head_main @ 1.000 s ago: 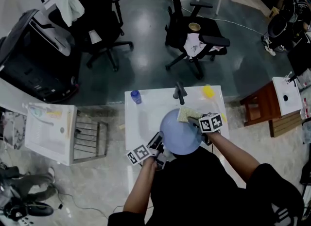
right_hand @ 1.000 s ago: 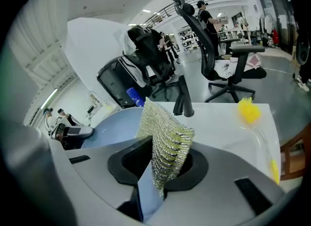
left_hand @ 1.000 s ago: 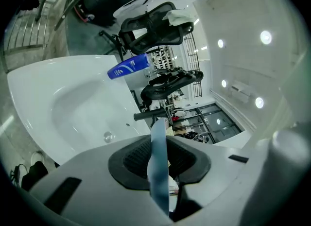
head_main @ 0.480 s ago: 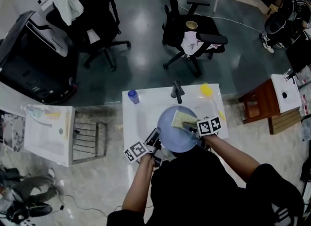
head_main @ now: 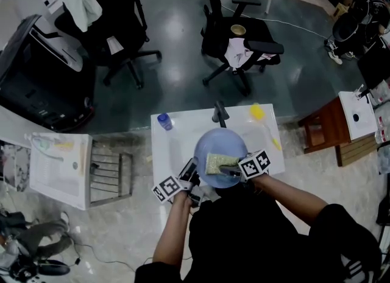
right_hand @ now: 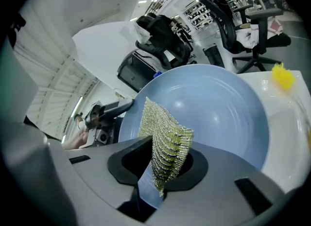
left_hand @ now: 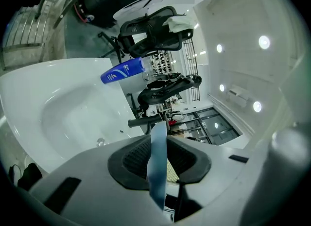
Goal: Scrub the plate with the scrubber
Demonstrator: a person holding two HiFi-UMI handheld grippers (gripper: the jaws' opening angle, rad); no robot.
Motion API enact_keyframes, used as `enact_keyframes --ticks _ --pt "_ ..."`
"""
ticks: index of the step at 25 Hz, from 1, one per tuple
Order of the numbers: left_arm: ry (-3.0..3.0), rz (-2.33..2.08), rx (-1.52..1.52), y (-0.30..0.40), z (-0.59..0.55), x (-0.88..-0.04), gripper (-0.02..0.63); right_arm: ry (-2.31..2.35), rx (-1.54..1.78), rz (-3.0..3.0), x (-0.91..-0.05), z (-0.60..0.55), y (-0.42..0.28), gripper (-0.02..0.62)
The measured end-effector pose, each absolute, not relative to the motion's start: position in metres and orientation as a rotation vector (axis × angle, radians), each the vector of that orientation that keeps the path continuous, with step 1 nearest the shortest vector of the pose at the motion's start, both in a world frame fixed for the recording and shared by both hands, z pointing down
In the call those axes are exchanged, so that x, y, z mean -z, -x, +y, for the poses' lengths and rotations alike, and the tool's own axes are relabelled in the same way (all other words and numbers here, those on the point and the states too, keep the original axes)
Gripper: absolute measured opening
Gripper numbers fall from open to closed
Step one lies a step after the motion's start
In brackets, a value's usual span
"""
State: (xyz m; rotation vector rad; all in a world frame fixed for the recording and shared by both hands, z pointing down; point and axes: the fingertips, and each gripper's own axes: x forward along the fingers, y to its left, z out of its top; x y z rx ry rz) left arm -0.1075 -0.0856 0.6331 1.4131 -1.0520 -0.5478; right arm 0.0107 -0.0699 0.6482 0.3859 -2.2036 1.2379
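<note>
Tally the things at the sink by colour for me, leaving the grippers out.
Blue: 2 (plate, bottle)
Yellow: 2 (scrubber, bristly item)
Black: 1 (faucet)
Total: 5

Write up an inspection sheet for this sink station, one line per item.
Surface: white sink, faucet at its back.
Job's things: blue plate held over the sink; scrubber over its face.
Clutter: blue bottle and yellow brush on the sink's back rim.
Grippers: left gripper shut on the plate's rim; right gripper shut on the scrubber.
Cables: one white cable across the floor.
Surroundings: two office chairs, wire rack, wooden stool.
</note>
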Motion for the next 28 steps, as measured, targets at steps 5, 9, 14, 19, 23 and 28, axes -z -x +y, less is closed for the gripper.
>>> enact_keyframes --ticks 5,9,14,19,23,28 --pt "-1.428 -1.057 0.537 0.109 -0.088 -0.627 0.091 -0.326 -1.238 -2.195 -0.646 -0.066 -0.009 0.072" --pt "-1.443 -1.047 0.548 0.107 -0.091 -0.625 0.091 -0.343 -1.239 -2.196 -0.648 -0.075 -0.017 0.072" --pt "-1.434 -1.031 0.567 0.108 -0.096 -0.624 0.091 -0.403 -1.237 -2.204 -0.646 -0.095 -0.026 0.072" --pt "-1.448 -1.02 0.564 0.108 -0.099 -0.623 0.091 -0.502 -1.243 -2.207 -0.646 -0.122 -0.043 0.072" --pt "-1.466 -1.01 0.564 0.109 -0.099 -0.623 0.091 -0.638 -1.25 -2.19 -0.653 -0.148 -0.065 0.072" --pt "-1.448 -1.014 0.549 0.11 -0.096 -0.627 0.092 -0.773 -1.183 -2.154 -0.662 -0.176 -0.089 0.072"
